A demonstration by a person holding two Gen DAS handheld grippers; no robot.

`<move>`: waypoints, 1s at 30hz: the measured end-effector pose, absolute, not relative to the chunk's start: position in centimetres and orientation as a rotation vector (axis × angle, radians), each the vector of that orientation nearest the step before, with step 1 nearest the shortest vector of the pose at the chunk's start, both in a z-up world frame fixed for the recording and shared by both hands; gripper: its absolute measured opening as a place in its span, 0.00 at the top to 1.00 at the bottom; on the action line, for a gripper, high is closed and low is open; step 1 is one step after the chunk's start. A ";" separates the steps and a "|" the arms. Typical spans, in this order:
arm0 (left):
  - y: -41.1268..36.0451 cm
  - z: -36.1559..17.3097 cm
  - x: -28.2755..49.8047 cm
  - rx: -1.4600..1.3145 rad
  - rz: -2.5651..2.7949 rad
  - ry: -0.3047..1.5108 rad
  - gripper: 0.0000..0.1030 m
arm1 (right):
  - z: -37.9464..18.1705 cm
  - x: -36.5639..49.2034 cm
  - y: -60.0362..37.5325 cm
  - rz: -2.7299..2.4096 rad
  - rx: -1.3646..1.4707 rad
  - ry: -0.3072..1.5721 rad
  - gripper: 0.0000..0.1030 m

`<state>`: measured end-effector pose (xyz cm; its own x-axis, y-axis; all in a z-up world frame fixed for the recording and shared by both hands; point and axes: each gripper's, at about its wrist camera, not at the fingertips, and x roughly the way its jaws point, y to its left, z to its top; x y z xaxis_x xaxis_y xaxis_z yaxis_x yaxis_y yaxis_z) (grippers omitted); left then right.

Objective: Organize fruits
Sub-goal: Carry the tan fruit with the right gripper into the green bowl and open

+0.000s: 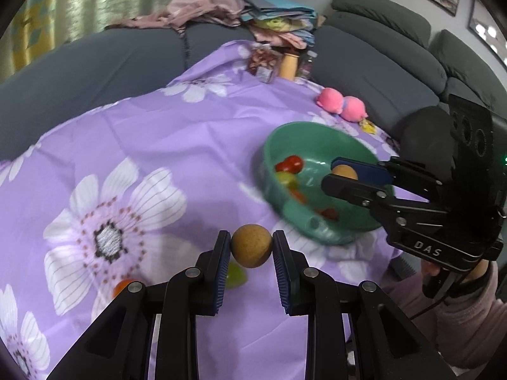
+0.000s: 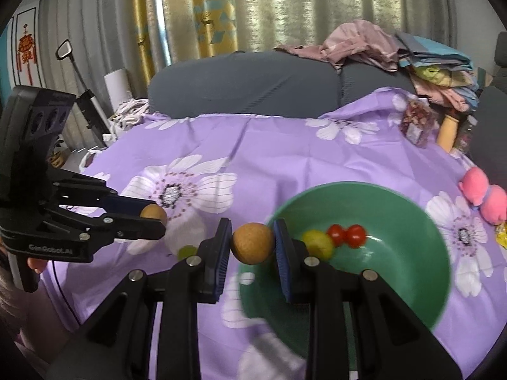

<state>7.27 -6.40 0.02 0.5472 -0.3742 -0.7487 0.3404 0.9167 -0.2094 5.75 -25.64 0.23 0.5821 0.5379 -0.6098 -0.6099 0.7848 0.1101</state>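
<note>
My left gripper (image 1: 251, 240) is shut on a round brown fruit (image 1: 251, 247), held above the purple flowered cloth (image 1: 158, 133). My right gripper (image 2: 252, 237) is shut on a second brown fruit (image 2: 252, 243) at the left rim of the green bowl (image 2: 396, 218). In the left wrist view, the right gripper (image 1: 332, 172) hangs over the bowl (image 1: 313, 142). Two red tomatoes (image 2: 347, 235) and a yellow-green fruit (image 2: 318, 244) lie in the bowl. On the cloth lie a green fruit (image 1: 236, 274) and an orange fruit (image 1: 123, 286), both partly hidden by my fingers.
Two pink plush toys (image 1: 342, 106) lie beyond the bowl. A snack bag (image 1: 263, 61) and a tan jar (image 1: 289, 66) stand at the cloth's far edge. A grey sofa (image 1: 380, 72) with piled clothes (image 1: 206, 6) surrounds the table. A person's sleeve (image 1: 459, 310) is at lower right.
</note>
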 end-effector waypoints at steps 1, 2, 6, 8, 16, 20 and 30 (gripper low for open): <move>-7.1 0.2 7.5 -0.038 -0.433 0.895 0.73 | 0.3 5.9 -26.3 0.663 -0.107 0.670 0.73; -7.4 0.3 7.6 -0.036 -0.440 0.895 0.73 | 0.3 6.1 -27.0 0.655 -0.096 0.666 0.73; -10.1 1.0 8.8 -0.016 -0.478 0.899 0.73 | 0.2 6.8 -29.0 0.620 -0.056 0.654 0.73; -11.2 1.3 9.3 -0.005 -0.490 0.899 0.73 | 0.1 7.2 -30.0 0.612 -0.032 0.653 0.73; -15.1 1.0 11.3 0.036 -0.512 0.929 0.73 | -1.4 8.5 -32.4 0.589 0.042 0.685 0.73; -16.5 0.5 11.9 0.051 -0.516 0.943 0.73 | -2.0 8.9 -32.8 0.582 0.051 0.700 0.73; -18.1 -0.7 13.1 0.070 -0.489 0.978 0.73 | -2.6 9.2 -33.7 0.575 0.063 0.709 0.73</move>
<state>13.14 -18.06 -0.71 0.4594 -0.3661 -0.8093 0.4280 0.8896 -0.1595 9.20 -33.75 -2.61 0.6118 0.5190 -0.5969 -0.4773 0.8440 0.2447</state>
